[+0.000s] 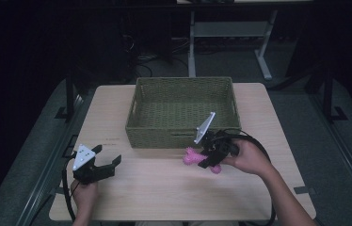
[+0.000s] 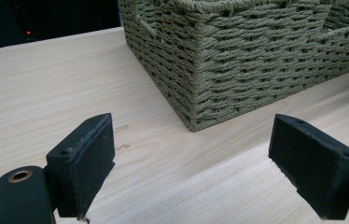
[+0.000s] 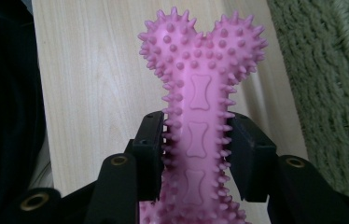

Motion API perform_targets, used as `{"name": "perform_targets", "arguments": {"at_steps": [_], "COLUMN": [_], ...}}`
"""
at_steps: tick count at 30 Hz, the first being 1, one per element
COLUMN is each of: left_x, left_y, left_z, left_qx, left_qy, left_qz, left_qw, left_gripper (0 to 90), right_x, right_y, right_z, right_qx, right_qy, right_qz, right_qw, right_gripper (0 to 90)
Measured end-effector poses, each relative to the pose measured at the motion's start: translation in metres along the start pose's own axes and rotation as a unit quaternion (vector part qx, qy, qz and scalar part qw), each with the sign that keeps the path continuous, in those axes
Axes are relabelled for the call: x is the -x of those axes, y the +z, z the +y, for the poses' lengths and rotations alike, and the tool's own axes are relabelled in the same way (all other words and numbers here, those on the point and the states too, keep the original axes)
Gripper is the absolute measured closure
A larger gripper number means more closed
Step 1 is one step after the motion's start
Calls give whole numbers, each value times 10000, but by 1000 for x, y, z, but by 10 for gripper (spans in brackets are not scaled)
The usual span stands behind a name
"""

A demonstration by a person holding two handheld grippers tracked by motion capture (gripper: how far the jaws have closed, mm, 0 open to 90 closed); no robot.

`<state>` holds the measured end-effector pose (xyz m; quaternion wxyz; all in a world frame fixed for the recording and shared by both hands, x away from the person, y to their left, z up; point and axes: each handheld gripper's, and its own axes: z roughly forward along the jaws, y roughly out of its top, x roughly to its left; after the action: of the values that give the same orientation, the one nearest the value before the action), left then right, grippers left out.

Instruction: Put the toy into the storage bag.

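A pink spiky bone-shaped toy (image 3: 199,100) is clamped by its shaft between the jaws of my right gripper (image 3: 199,149), its knobbed end pointing away over the table. From the high view, the right gripper (image 1: 210,157) holds the pink toy (image 1: 192,157) just in front of the basket's near wall. At the table's front left, my left gripper (image 1: 107,157) stands open with nothing between its fingers. Its own view has the left gripper (image 2: 191,163) facing the basket's near corner, jaws wide apart over bare wood.
A green woven basket (image 1: 183,136) sits at the middle back of the light wooden table (image 1: 164,188); its corner (image 2: 196,84) is close ahead of the left gripper. Dark floor and desk legs (image 1: 191,42) lie beyond the table.
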<state>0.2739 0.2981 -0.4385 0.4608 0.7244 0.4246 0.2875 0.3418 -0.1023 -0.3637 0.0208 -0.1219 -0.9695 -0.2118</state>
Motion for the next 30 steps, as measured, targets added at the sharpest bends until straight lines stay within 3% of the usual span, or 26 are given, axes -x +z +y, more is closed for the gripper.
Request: {"name": "perform_targets", "arguments": {"at_steps": [30], "left_x": [1], "left_y": [2], "left_z": [1], "left_qx": [38], "left_qy": [-10], "left_qz": [3], "left_qw": [10000], "left_gripper": [139], "right_x": [15], "right_y": [-28], "right_z": [25], "right_qx": [-26], "right_qy": [-141], "right_qz": [-16], "right_qw": [9999], "right_gripper": [583]}}
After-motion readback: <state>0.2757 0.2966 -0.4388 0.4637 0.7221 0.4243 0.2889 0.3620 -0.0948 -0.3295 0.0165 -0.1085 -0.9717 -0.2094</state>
